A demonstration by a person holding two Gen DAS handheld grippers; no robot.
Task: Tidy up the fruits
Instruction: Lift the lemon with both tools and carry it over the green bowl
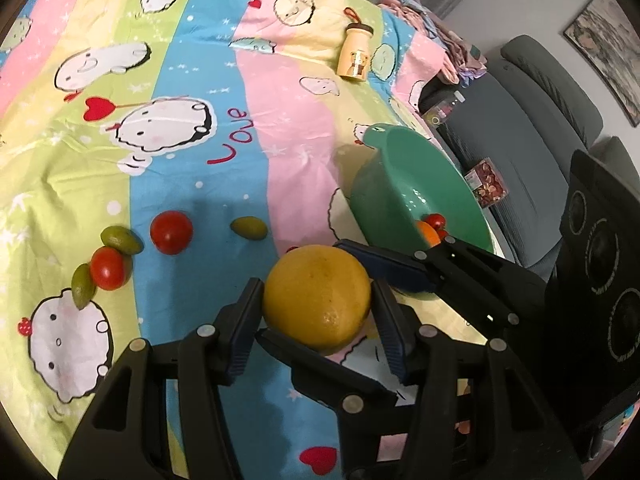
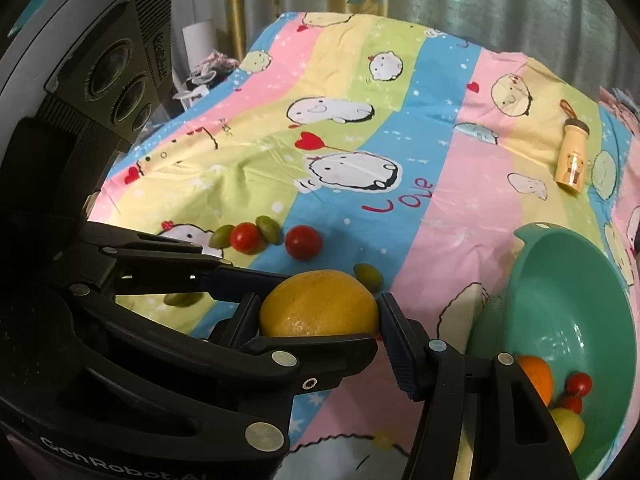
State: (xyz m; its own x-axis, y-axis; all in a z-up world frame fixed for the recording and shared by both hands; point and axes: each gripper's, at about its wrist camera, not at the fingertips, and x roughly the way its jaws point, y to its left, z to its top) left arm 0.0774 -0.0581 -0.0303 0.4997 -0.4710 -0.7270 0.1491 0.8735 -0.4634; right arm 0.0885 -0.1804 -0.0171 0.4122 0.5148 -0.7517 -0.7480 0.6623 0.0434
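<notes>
A large yellow citrus fruit (image 1: 316, 296) (image 2: 318, 306) is clamped crosswise by both grippers. My left gripper (image 1: 316, 312) presses it from the sides with its blue pads (image 1: 244, 320). My right gripper (image 2: 320, 320) does the same, and its fingers (image 1: 384, 266) reach in from the right in the left wrist view. A green bowl (image 1: 396, 184) (image 2: 560, 280) stands just right of the fruit, holding an orange (image 2: 536, 372), small red tomatoes (image 2: 580, 384) and a yellow-green fruit (image 2: 568, 424). Two red tomatoes (image 1: 171, 232) (image 1: 107, 268) and several small green fruits (image 1: 248, 227) lie on the cloth to the left.
A cartoon-print striped cloth (image 1: 200, 80) covers the surface. A cream bottle (image 1: 354, 54) (image 2: 574, 160) lies on it at the far right. Past the cloth's right edge is a grey sofa (image 1: 532, 132) with a packet (image 1: 488, 182) on it. Curtains (image 2: 480, 0) hang behind.
</notes>
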